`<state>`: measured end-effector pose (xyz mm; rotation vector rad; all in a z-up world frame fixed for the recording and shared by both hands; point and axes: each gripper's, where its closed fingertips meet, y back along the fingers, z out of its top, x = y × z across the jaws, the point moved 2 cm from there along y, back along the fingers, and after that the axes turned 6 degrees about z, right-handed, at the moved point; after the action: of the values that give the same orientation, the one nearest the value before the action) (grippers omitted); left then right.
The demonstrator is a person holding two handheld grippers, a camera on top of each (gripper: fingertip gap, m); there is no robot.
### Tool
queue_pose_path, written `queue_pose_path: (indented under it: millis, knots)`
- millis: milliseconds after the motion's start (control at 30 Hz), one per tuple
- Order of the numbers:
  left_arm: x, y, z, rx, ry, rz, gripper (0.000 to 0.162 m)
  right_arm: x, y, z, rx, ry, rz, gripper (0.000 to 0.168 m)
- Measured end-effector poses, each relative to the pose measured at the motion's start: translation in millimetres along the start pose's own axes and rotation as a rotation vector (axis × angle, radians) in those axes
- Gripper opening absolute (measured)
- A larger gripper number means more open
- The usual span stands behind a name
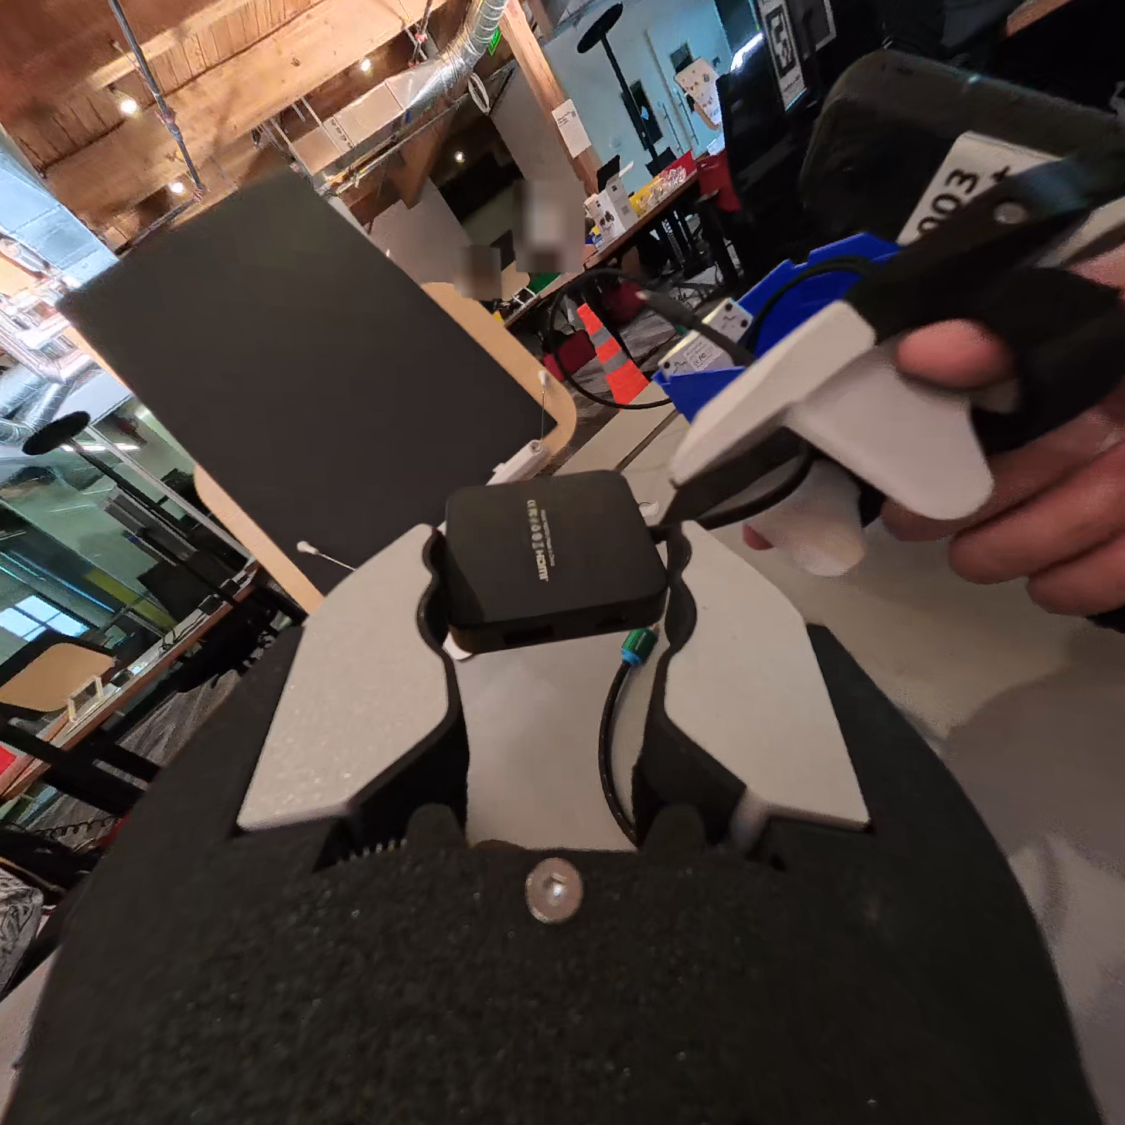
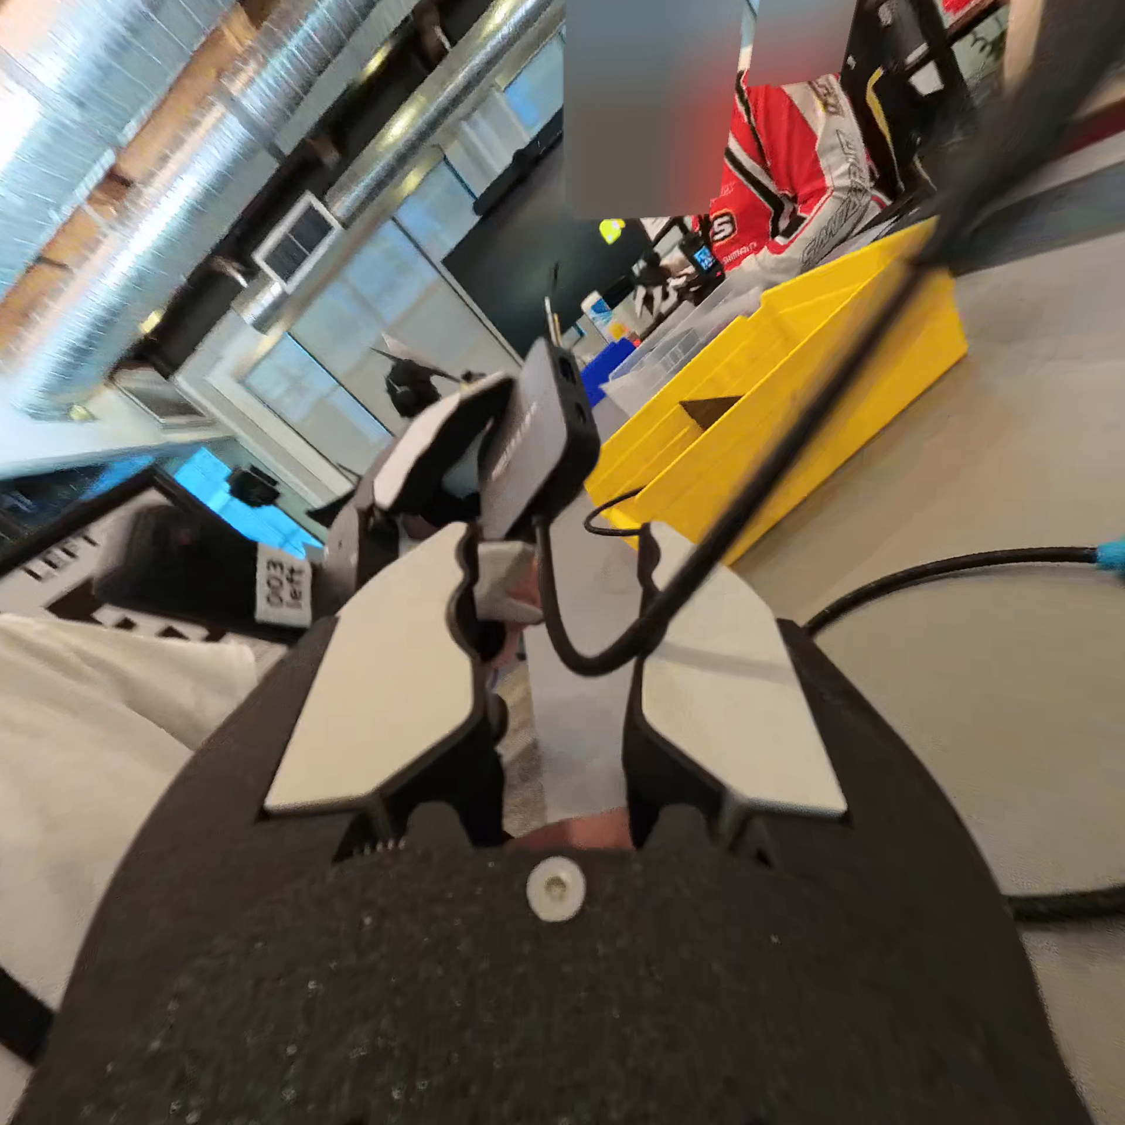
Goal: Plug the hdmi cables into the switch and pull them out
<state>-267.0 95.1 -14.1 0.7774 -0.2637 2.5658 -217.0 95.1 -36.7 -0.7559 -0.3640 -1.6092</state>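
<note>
Your left gripper (image 1: pixel 551 569) is clamped on the switch (image 1: pixel 551 557), its two fingertips pressing the black box from either side and holding it off the table (image 1: pixel 852 700), with the ports on the near edge facing you. A thin black cable (image 1: pixel 612 749) with a green plug hangs just under the switch's near right corner and drops between the fingers; whether that plug is seated in a port cannot be told. Your right gripper (image 2: pixel 557 578) has its fingers apart, closed on nothing, and a black cable (image 2: pixel 584 657) loops across the gap between them, running up to the switch (image 2: pixel 536 444) just beyond the tips. In the left wrist view that same right gripper (image 1: pixel 718 505) comes in from the right, its dark tip touching or nearly touching the switch's far right corner, with your hand (image 1: pixel 1035 487) wrapped around its white handle. Farther right on the table a thicker black cable (image 2: pixel 949 566) with a blue end curves across the grey top. A yellow bin (image 2: pixel 791 402) sits at the far side, and a blue bin (image 1: pixel 791 316) holding small white parts stands behind your right hand. A dark panel (image 1: pixel 292 365) stands at the far left.
</note>
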Motion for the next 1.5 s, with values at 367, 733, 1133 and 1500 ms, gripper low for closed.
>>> queue_pose_path:
  millis: [367,733,1133,1500]
  knots:
    - [-31,13,-8,-0.019,0.007,-0.049,0.0,-30,20,-15,-0.032,-0.237,0.114,0.0]
    - [-43,8,-98,0.409,0.42,-0.232,0.028,-81,66,-28,0.214,0.16,-0.34,0.0]
    - [0,-91,-124,0.718,0.008,-0.782,0.056,-43,86,-72,0.207,0.147,-0.285,0.004]
    - [-12,-143,-200,0.829,-0.279,-1.095,0.065,-20,87,-68,0.221,0.325,-0.185,0.006]
